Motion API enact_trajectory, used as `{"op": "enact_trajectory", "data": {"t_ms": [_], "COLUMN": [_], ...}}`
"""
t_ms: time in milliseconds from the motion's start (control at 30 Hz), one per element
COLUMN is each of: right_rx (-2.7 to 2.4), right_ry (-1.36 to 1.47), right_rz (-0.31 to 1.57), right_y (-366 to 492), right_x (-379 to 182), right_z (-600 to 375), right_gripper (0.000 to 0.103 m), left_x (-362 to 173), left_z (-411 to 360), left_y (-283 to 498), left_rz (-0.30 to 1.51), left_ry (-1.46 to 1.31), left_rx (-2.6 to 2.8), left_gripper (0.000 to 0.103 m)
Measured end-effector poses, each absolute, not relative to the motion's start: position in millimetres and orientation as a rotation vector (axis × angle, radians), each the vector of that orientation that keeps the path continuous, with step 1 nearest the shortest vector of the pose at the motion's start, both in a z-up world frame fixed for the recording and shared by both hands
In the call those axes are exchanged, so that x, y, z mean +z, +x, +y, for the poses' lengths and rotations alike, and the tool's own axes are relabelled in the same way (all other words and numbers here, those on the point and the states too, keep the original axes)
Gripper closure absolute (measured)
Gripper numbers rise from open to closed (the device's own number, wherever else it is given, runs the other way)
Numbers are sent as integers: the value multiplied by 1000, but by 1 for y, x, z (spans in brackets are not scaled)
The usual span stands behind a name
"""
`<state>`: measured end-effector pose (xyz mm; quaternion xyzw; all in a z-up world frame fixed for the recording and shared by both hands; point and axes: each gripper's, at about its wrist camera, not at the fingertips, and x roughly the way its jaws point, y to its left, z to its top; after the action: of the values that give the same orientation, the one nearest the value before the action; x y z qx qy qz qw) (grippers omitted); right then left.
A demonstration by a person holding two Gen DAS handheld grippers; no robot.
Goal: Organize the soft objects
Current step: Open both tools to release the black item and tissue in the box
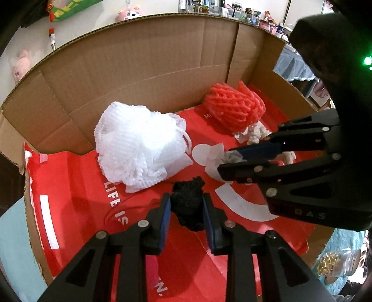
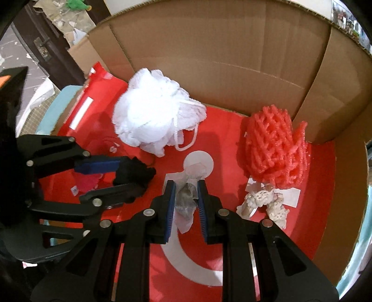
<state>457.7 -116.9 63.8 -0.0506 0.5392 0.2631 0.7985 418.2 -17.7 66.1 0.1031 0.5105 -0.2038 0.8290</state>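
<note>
Fingers on our left gripper (image 1: 187, 210) pinch a black fuzzy wad (image 1: 188, 204); right gripper (image 2: 186, 205) clamps a grey bundle (image 2: 186, 204). Both hang over the cardboard box's (image 2: 232, 46) red floor, white mesh pouf (image 2: 151, 116) just beyond.

**A lived-in home room**

This looks like a home, probably a bedroom or living room. Beyond the brown cardboard box wall (image 1: 139, 58), a pink plush toy (image 1: 22, 65) hangs on the pale wall and a crowded shelf of small jars and figurines (image 1: 244, 11) runs behind. A dark wooden door with a metal handle (image 2: 41, 48) shows too, blurred at the edge.
</note>
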Motion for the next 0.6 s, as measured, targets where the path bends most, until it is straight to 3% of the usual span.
{"op": "enact_trajectory", "data": {"t_ms": [600], "right_rx": [504], "right_ry": [-41], "right_rz": [1187], "right_y": [472], "right_x": [63], "right_z": [-127], "right_gripper": [79], "left_x": [70], "left_z": [-6], "left_y": [413], "left_rz": [1044], "left_ry": [188], "left_rx": [-437], "left_gripper": [45]}}
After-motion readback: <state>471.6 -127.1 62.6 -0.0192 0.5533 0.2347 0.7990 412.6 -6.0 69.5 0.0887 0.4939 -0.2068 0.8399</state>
